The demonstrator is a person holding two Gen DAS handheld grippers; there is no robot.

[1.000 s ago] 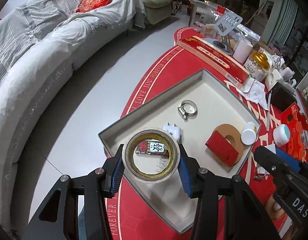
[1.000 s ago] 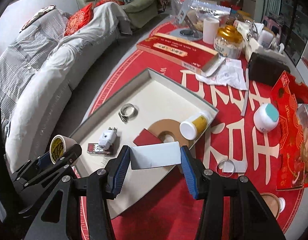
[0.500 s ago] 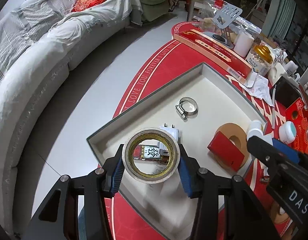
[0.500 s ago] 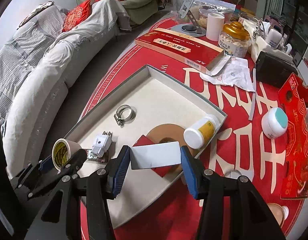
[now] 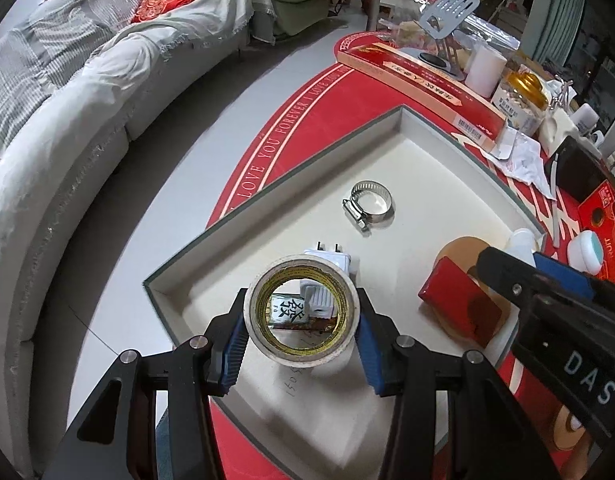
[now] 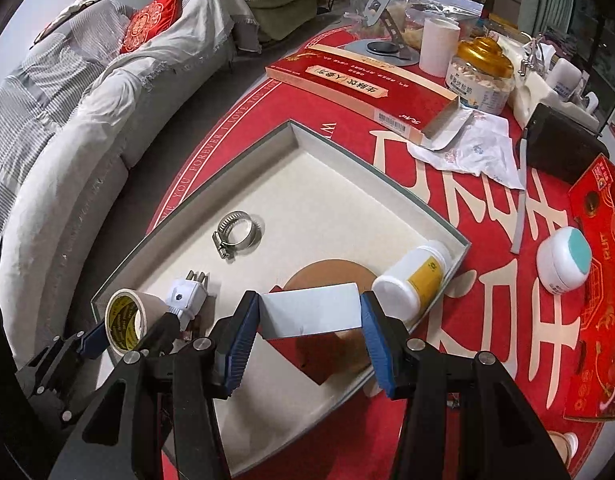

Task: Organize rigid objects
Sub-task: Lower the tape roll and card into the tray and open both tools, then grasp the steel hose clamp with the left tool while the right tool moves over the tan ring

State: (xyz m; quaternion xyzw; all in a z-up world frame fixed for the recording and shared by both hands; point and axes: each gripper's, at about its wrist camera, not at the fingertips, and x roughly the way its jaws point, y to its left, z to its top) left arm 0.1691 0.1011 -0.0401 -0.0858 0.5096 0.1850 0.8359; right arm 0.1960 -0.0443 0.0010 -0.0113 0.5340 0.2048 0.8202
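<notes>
My left gripper (image 5: 299,330) is shut on a roll of tape (image 5: 263,300), held above the near corner of the shallow grey tray (image 5: 447,132); the roll also shows in the right wrist view (image 6: 125,320). My right gripper (image 6: 309,316) is shut on a flat white card (image 6: 311,314) above the tray's near side (image 6: 347,396). In the tray lie a metal hose clamp (image 6: 237,234), a white plug (image 6: 185,300), a brown disc (image 6: 327,276), a red box (image 5: 459,304) and a white bottle with a yellow label (image 6: 411,282).
A long red box (image 6: 359,88), a gold-lidded jar (image 6: 483,74), tissue (image 6: 471,152), a black case (image 6: 563,144), a white-teal jar (image 6: 563,266) and a red carton (image 6: 599,280) crowd the red table. A grey sofa (image 5: 67,112) stands left.
Both grippers have moved forward and lower over the tray, with the tape roll and the card still held. The tray's contents have not moved.
</notes>
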